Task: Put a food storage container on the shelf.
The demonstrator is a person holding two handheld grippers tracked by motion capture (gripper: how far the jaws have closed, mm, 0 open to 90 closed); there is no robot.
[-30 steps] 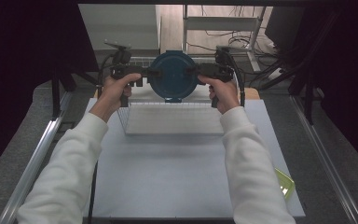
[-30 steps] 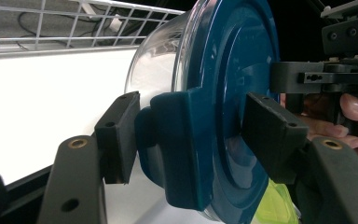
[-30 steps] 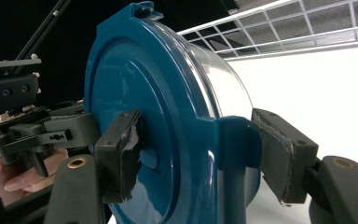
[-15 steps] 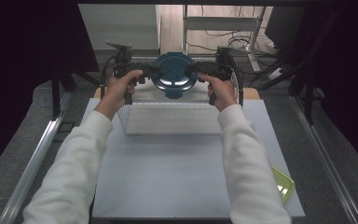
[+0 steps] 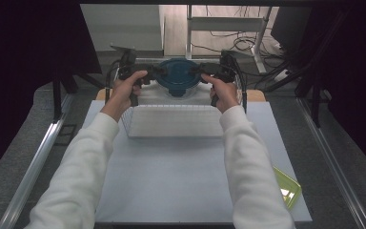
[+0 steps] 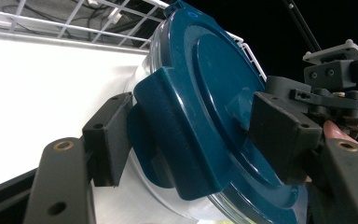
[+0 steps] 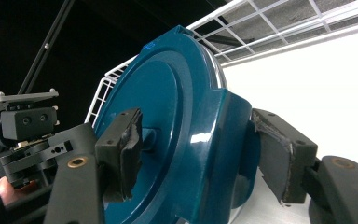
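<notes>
Two grippers, left (image 5: 158,72) and right (image 5: 196,72), fingers astride blue-lidded container (image 5: 176,76), left's just been widening

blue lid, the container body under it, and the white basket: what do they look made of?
Lid: probably moulded plastic, glossy teal, with sharp highlights and a formed latch flap.
Container body: clear, glass or rigid plastic; the look leaves it open, as only a see-through wall shows below the lid.
Basket: likely coated metal wire, a matte white grid of thin rods.
</notes>
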